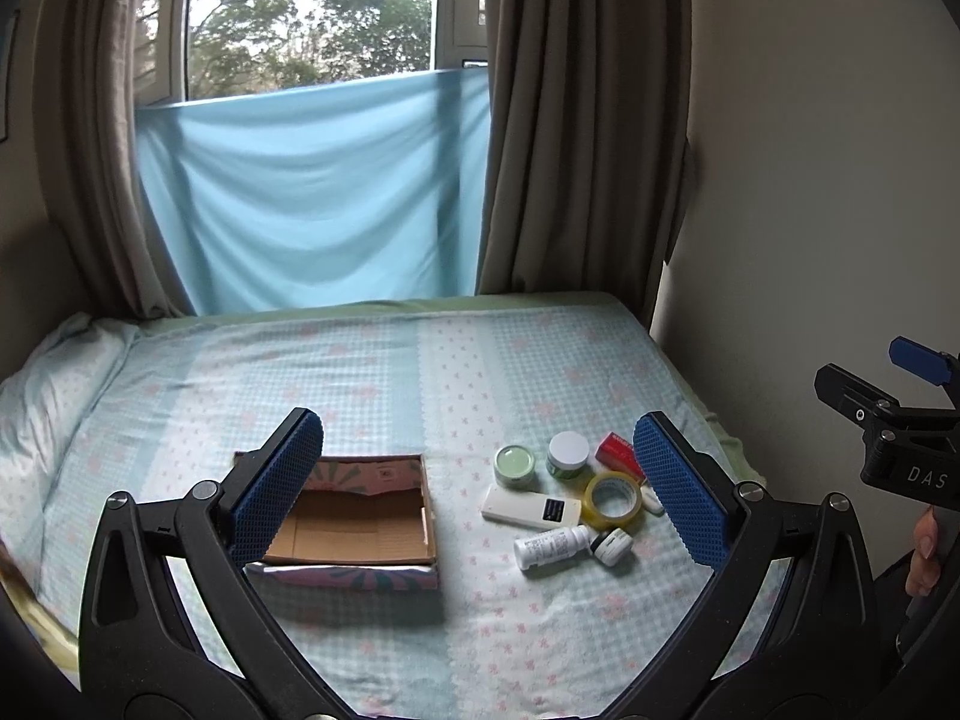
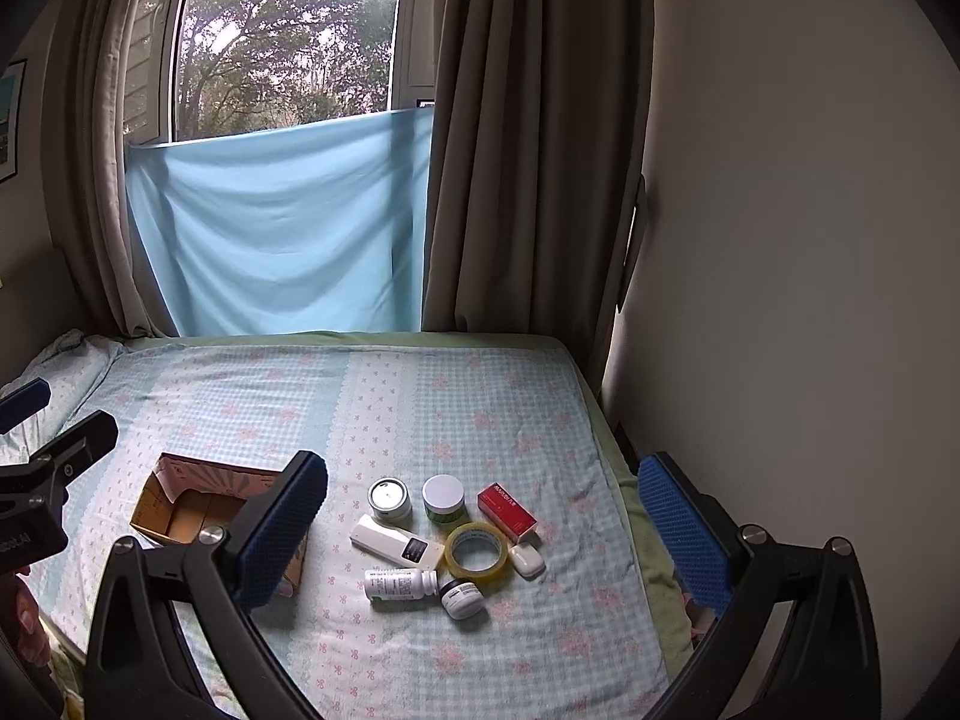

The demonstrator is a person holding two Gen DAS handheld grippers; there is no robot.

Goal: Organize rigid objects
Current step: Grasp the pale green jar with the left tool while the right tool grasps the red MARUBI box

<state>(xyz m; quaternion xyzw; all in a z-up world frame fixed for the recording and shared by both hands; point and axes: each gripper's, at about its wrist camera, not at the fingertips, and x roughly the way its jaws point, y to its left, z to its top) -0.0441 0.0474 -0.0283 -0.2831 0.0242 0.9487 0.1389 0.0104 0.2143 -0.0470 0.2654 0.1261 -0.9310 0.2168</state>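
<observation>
An open cardboard box (image 1: 354, 525) (image 2: 180, 510) lies on the bed, left of a cluster of small items: a white remote (image 1: 531, 507) (image 2: 396, 543), a yellow tape roll (image 1: 612, 501) (image 2: 477, 552), a white pill bottle (image 1: 549, 546) (image 2: 399, 585), two round jars (image 1: 515, 465) (image 1: 568, 453), a red box (image 1: 618, 453) (image 2: 507, 510), a small black-and-white jar (image 1: 612, 546) (image 2: 462, 597) and a small white case (image 2: 527, 558). My left gripper (image 1: 480, 489) is open and empty above the box and items. My right gripper (image 2: 486, 540) is open and empty above the cluster.
The bed (image 1: 420, 372) has a checked floral sheet and a pillow (image 1: 48, 396) at the left. Curtains (image 1: 576, 120) and a blue cloth (image 1: 312, 192) hang at the window behind. A wall (image 2: 780, 240) borders the bed's right edge.
</observation>
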